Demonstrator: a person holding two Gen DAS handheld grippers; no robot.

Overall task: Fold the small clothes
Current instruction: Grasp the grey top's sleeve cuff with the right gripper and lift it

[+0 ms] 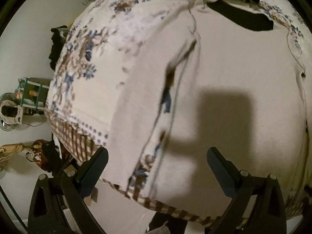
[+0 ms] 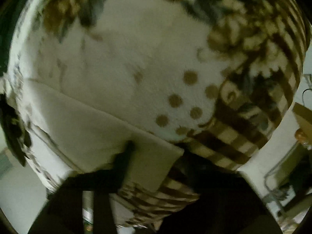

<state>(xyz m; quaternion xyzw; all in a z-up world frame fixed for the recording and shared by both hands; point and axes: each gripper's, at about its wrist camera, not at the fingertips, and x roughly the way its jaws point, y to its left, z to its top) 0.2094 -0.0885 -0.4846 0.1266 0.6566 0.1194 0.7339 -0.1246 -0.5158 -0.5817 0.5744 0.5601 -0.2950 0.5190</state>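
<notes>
The cream cloth (image 1: pixel 224 89) is the thing to fold. It is plain and pale, with a thin stitched edge. It lies flat on top of a flowered cover (image 1: pixel 78 62) with blue and brown flowers and a brown check border. In the left wrist view the cream cloth fills the middle and the right of the frame. One folded edge runs from the top middle down to the bottom, a bit left of center. That looks like its long way, from the top of the frame to the bottom.

The left gripper (image 1: pixel 156 167) sits at the bottom of that view, right over the near end of the cloth. Its two fingers are wide apart and hold nothing. The cloth lies straight ahead of them, and a dark square shadow falls on it in the middle.

In the right wrist view a corner of the cream cloth (image 2: pixel 93 128) shows in the lower left. The right gripper (image 2: pixel 148 171) is at the bottom of that frame. One dark finger (image 2: pixel 124 159) lies over the cloth corner, but it is dark and blurry there. I cannot tell if these fingers are pinched on the cloth or apart.

I think the right gripper is nearer to a corner, so it may lead the fold.
</notes>
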